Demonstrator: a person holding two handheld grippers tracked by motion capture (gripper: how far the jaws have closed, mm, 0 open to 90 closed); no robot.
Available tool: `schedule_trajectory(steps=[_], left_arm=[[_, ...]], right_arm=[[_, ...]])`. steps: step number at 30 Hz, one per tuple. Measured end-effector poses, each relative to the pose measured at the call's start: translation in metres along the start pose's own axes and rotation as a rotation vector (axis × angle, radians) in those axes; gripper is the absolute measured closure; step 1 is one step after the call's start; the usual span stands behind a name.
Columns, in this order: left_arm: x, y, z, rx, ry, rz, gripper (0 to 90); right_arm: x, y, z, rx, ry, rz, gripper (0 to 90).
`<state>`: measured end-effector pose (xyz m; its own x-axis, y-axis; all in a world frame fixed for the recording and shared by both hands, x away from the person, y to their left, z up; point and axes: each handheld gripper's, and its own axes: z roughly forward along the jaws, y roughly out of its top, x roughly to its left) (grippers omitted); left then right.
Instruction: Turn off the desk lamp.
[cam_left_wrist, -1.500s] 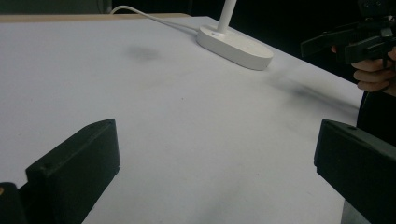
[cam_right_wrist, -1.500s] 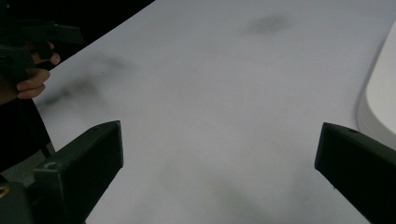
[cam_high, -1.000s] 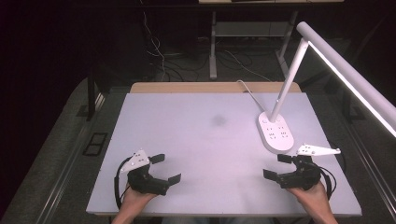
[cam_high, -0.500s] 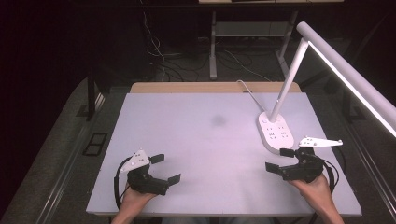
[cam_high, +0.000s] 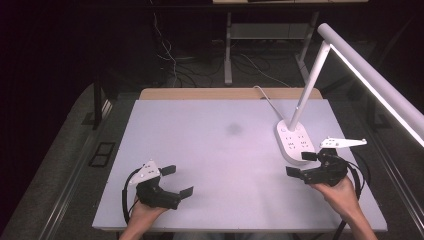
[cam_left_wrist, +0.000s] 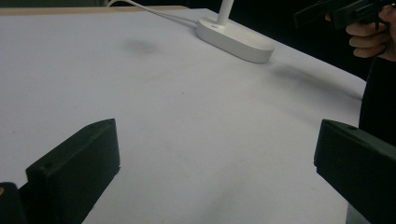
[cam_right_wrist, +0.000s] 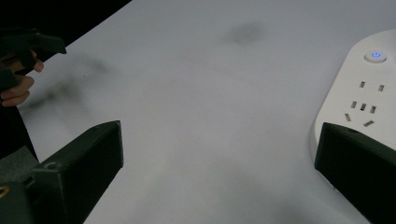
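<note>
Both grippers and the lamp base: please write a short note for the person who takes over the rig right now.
Left gripper: open, holds nothing, low over the near left part of the table.
Right gripper: open, holds nothing, at the near right, just beside the near end of the lamp base; whether it touches is not clear.
Lamp base: white, with sockets on top and a blue lit button, at the table's right side; its arm rises up and its cable runs to the far edge.
Done: nothing gripped.
Left: likely the right gripper goes for the lamp base.
</note>
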<state>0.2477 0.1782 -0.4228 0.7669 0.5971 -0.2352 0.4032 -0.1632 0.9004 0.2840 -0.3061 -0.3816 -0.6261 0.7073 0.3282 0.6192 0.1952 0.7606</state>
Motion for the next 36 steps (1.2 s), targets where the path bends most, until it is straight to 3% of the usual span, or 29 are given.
schedule_trajectory(steps=[19, 36], left_arm=[[-0.001, -0.001, 0.001, 0.002, -0.009, -0.001, 0.0], [-0.001, -0.001, 0.000, -0.002, -0.005, -0.007, 0.0]], right_arm=[[-0.025, 0.034, -0.005, 0.041, -0.029, -0.037, 1.1], [-0.050, 0.057, -0.004, 0.078, -0.071, -0.037, 1.1]])
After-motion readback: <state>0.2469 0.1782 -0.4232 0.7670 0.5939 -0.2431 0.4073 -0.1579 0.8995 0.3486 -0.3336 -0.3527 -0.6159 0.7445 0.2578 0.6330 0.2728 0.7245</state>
